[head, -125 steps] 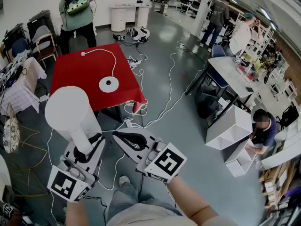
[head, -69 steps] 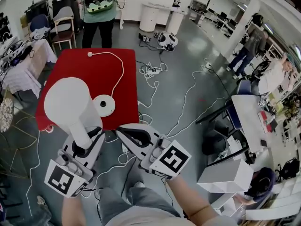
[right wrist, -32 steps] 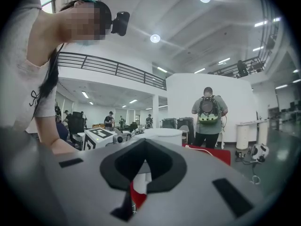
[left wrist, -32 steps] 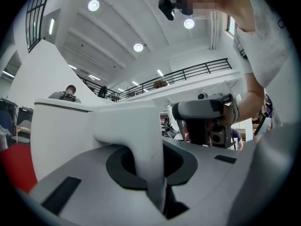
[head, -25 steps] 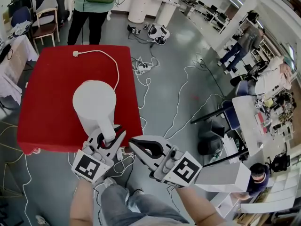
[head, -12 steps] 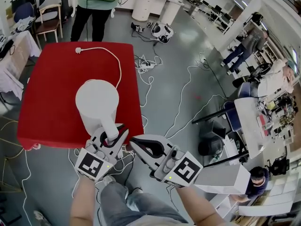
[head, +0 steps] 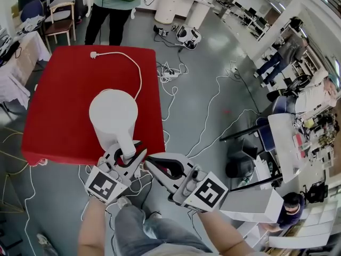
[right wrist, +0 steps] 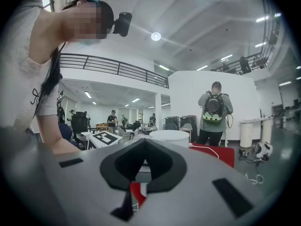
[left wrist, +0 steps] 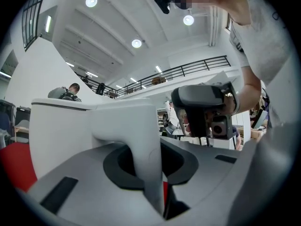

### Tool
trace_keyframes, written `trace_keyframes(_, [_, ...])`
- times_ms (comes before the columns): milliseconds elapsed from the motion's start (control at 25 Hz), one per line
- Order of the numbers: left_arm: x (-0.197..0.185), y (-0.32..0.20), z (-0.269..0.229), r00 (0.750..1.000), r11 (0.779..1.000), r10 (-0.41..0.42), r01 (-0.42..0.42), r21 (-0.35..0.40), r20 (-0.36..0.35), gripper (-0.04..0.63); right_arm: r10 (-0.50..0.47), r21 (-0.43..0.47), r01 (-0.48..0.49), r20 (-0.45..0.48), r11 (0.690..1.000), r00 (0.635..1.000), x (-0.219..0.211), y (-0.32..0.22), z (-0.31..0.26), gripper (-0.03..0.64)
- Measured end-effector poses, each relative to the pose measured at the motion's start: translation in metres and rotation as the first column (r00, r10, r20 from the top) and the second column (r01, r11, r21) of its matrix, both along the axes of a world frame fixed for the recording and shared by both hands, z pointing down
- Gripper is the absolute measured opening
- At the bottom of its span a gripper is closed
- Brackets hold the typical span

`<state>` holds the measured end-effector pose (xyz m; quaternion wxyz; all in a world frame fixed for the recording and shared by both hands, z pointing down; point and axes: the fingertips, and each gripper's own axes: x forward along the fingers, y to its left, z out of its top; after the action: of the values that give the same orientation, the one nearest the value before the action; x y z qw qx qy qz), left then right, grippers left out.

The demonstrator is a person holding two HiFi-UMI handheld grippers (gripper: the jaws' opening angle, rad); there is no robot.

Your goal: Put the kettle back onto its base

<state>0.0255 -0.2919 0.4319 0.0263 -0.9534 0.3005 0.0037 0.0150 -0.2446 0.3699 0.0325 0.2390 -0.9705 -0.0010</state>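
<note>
The white kettle (head: 113, 113) stands upright on the red table (head: 58, 100), over the spot where its round base lay; the base is hidden beneath it. My left gripper (head: 128, 152) reaches level around the kettle's handle (head: 125, 142). Its jaws are opening, and in the left gripper view a thin gap shows beside the handle (left wrist: 146, 159). The kettle's body (left wrist: 70, 131) fills that view's left. My right gripper (head: 151, 163) hovers shut and empty off the table's near edge, right of the left one. The kettle's lid (right wrist: 168, 138) shows beyond its jaws.
The base's white cord (head: 137, 73) runs up the table to a plug (head: 93, 54). A person in green (head: 114, 4) stands behind the table. Cables (head: 176, 73) sprawl over the floor to the right. A white box (head: 250, 207) sits at the lower right.
The kettle was carried from the air over to the table and set down where the base showed. In the last second the kettle and both grippers have barely shifted.
</note>
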Motion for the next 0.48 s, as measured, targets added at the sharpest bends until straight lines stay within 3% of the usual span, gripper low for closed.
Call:
trace_keyframes(120, [-0.005,0.005,0.002,0.999,1.000,0.014,-0.015,0.022,0.038,0.090,-0.008,0.004,0.008,0.009,1.000,1.000,-0.004,0.002,-0.001,0.008])
trace_keyframes(280, [-0.020,0.012,0.001,0.999,0.999,0.010,-0.011,0.035,0.038,0.124,-0.019,-0.004,0.019,0.011,1.000,1.000,-0.008,0.006,0.001,0.008])
trace_keyframes(480, [-0.038,0.019,0.003,0.996,1.000,-0.025,0.023,0.019,0.091,0.135,-0.036,-0.017,0.036,0.014,0.999,0.999,-0.011,0.012,-0.002,0.008])
